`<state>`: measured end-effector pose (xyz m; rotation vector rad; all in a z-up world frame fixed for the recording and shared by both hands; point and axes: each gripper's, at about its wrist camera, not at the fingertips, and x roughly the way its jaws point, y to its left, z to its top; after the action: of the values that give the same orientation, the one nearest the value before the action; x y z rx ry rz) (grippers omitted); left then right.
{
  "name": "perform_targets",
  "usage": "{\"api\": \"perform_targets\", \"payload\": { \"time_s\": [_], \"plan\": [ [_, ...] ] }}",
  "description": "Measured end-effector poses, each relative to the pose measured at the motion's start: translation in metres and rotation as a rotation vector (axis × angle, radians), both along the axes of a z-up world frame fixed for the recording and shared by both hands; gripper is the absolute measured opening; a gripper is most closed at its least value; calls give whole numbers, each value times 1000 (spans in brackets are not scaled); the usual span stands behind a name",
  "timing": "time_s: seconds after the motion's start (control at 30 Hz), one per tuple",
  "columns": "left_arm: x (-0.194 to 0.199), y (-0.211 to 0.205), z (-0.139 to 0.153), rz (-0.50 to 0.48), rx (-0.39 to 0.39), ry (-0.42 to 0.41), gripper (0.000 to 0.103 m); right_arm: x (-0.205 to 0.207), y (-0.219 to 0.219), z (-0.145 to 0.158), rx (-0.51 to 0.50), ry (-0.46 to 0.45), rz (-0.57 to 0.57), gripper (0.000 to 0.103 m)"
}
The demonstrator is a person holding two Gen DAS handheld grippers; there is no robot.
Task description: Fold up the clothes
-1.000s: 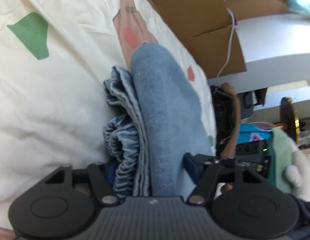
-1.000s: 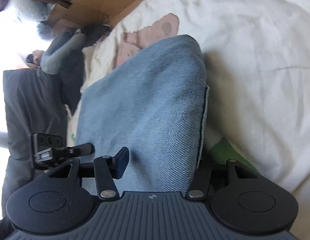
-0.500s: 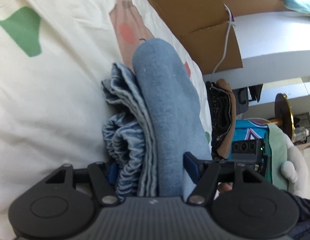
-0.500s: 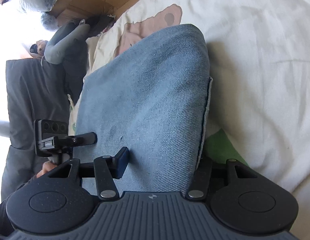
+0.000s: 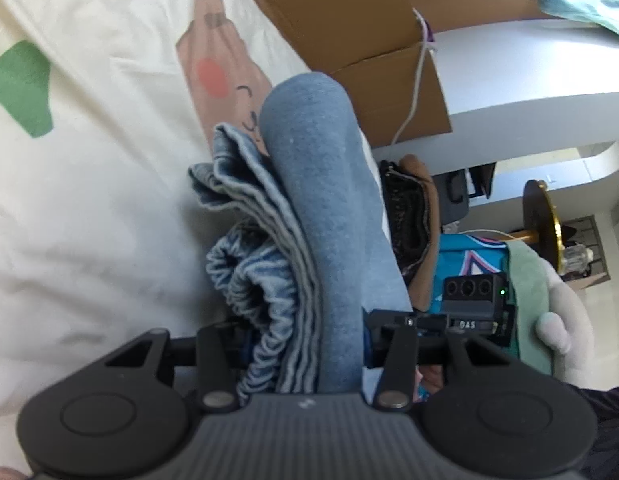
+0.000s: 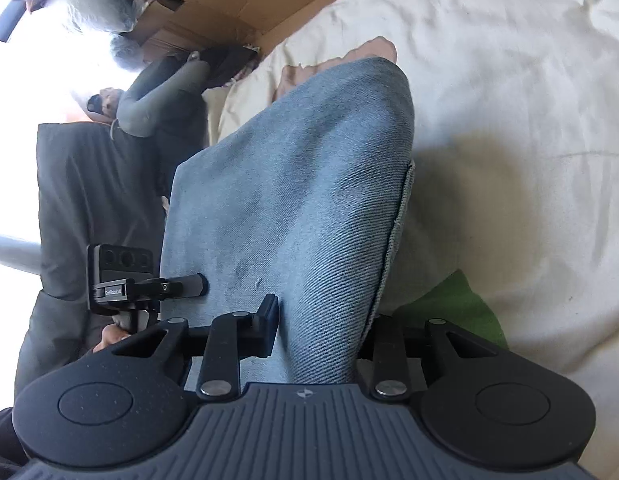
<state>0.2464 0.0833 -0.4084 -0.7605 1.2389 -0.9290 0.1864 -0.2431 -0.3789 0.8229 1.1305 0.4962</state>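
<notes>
The left claw (image 5: 305, 344) is closing on the folded blue denim garment (image 5: 329, 208), with the whole stack of layers, gathered elastic waistband included, between its pads. The right claw (image 6: 315, 336) is also closing, with the smooth folded edge of the same garment (image 6: 301, 184) between its pads. In both views the pads appear to press on the cloth already. Pinching the bundle from two sides like this is probably meant to keep the layers from sliding apart while it is carried or set down as one piece.

Beneath the garment lies the cream bedsheet (image 5: 89, 200), printed with green, pink and red shapes; whether the bundle rests on the bed or is held just above it I cannot tell. Beyond the garment's far end stands an open cardboard box (image 5: 349, 28); its contents are not visible. Past the garment, off the bed's edge, other clothes are piled: dark and brown pieces (image 5: 409, 208) in the left view, a dark grey garment (image 6: 93, 200) in the right.
</notes>
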Motion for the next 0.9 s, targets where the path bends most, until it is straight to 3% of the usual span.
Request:
{"api": "perform_targets", "payload": {
  "time_s": [0.43,0.9],
  "plan": [
    [-3,-8,13,18,64,17,47,2,7,17,-46,18,8,32],
    [-18,4,62,59,101,28,47,-11,7,56,2,-33,-7,32]
  ]
}}
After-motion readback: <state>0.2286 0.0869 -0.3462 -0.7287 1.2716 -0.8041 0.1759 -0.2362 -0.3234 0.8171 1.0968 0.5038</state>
